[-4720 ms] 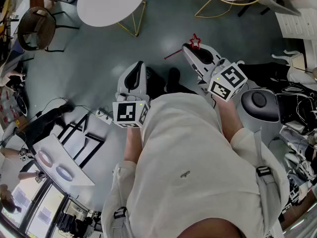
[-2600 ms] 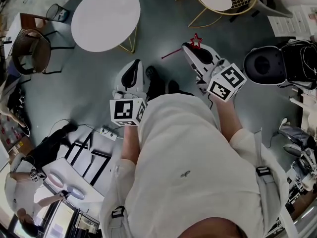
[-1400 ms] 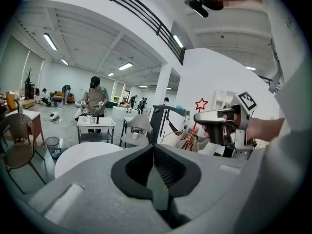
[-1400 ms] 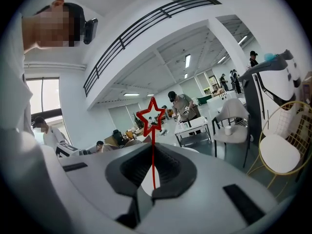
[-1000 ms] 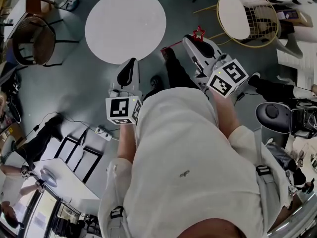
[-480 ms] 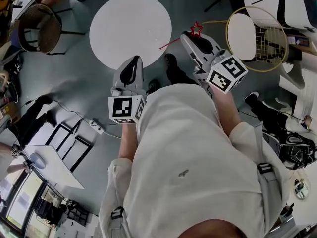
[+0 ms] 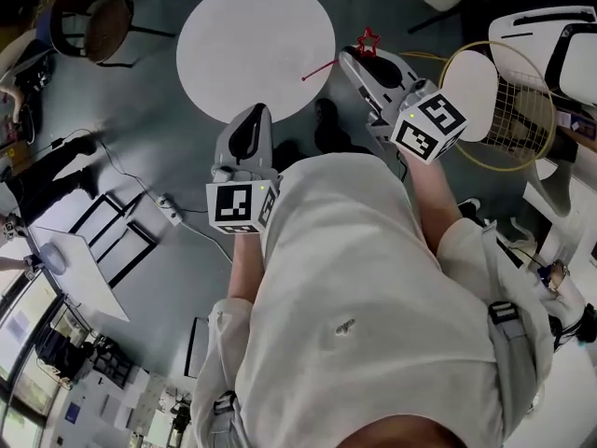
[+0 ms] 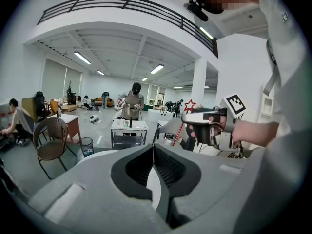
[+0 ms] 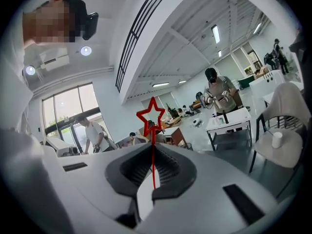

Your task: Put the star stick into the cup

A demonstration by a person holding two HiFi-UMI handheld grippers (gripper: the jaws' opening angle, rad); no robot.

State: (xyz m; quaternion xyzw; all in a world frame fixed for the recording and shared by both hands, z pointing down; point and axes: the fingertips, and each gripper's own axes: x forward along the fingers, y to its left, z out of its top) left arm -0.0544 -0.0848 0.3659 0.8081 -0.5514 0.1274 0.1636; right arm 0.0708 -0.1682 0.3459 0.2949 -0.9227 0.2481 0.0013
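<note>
The star stick point(image 7: 367, 42) is a thin red rod with a red outline star on top. My right gripper point(image 7: 354, 57) is shut on the rod, so the star point(image 9: 152, 117) stands above the jaws and the tail juts left over the round white table point(image 7: 256, 45). My left gripper point(image 7: 250, 119) is held level at the table's near edge, jaws shut with nothing between them. In the left gripper view the right gripper point(image 8: 207, 123) and the star point(image 8: 189, 106) show to the right. A small white cup point(image 9: 277, 139) stands on a round chair seat.
A yellow wire chair point(image 7: 499, 91) stands right of the table, a dark wicker chair point(image 7: 89, 7) at far left. Cables and black frames point(image 7: 112, 236) lie on the grey floor at left. Other people work at tables point(image 8: 129, 126) farther back in the room.
The person has walked on: the round white table has slid nearer, under the gripper tips, and the wire chair has come closer at right. The star stick stays held in the right gripper.
</note>
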